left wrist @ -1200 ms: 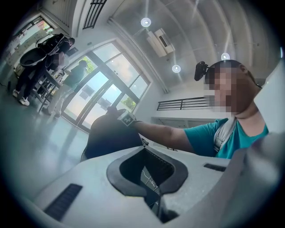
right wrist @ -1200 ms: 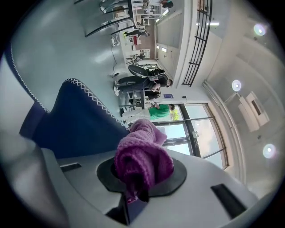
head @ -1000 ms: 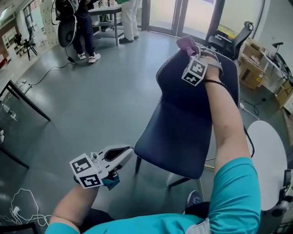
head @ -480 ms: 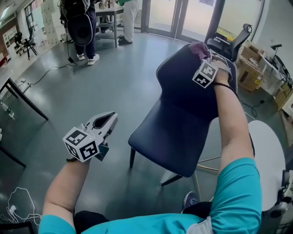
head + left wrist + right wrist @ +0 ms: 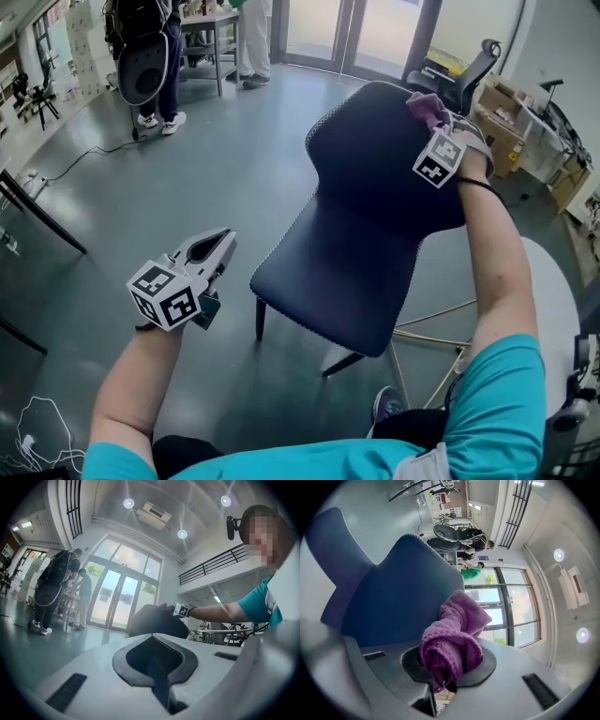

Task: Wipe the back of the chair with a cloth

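The left hand-held gripper (image 5: 214,253), jaws closed together on nothing, hovers over the grey floor (image 5: 122,187), left of the dark blue chair (image 5: 366,216) and apart from its seat. The chair stands with its seat facing the person. At the top right edge of the chair's backrest, the right hand-held gripper (image 5: 441,127) is clamped on a bunched purple cloth (image 5: 427,106), which sits against the backrest's upper rim. Beyond the chair, two people (image 5: 155,47) stand near glass doors (image 5: 375,33).
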Tool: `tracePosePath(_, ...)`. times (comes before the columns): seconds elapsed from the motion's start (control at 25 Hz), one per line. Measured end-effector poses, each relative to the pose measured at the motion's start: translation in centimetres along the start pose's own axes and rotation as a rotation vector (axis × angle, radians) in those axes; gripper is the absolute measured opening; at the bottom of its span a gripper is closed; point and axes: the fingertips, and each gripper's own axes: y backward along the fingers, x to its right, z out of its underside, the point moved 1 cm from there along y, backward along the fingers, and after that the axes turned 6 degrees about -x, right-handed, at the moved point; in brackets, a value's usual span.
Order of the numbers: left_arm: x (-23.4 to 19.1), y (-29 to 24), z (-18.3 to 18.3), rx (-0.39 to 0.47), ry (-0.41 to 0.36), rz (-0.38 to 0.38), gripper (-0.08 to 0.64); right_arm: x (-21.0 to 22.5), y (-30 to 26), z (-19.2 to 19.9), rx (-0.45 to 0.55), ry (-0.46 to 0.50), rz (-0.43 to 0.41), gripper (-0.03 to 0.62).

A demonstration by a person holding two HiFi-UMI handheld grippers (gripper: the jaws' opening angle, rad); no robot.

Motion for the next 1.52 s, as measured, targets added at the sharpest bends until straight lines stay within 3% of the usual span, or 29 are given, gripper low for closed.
tracePosePath(0.32,0.5,1.4,-0.2,0.014,-0.004,0.044,0.003,-1.3,1.8,8.6,-0.143,0.007,-0.073,0.057)
tracePosePath(0.6,0.6,3.3,0.1,0.022,0.005,0.06,0.003,-1.8,3.0,11.9,-0.195,0.006,-0.108,0.057)
tracePosePath(0.72,0.7,3.2,0.1,0.019,0.009,0.049,0.003,-1.3,3.2,11.2,-0.154,-0.015,-0.108,0.057)
tracePosePath(0.88,0.6,3.6,0.1,0.022,0.015,0.029,0.003,0.4,5.3,3.5,0.048,-0.074,-0.046,0.057)
tracePosePath(1.12,0.4,4.3,0.3,0.027,0.03,0.007,0.003,-2.6,7.4,-14.0,0.334,0.007,-0.028,0.057)
tracePosePath(1.28,0.3,4.8,0.5,0.028,0.031,-0.011,0.003,-5.0,7.4,-21.4,0.416,0.005,-0.036,0.057)
tracePosePath(1.52,0.0,5.1,1.0,0.034,0.036,-0.03,0.003,-7.9,7.2,-26.5,0.466,0.03,-0.024,0.057)
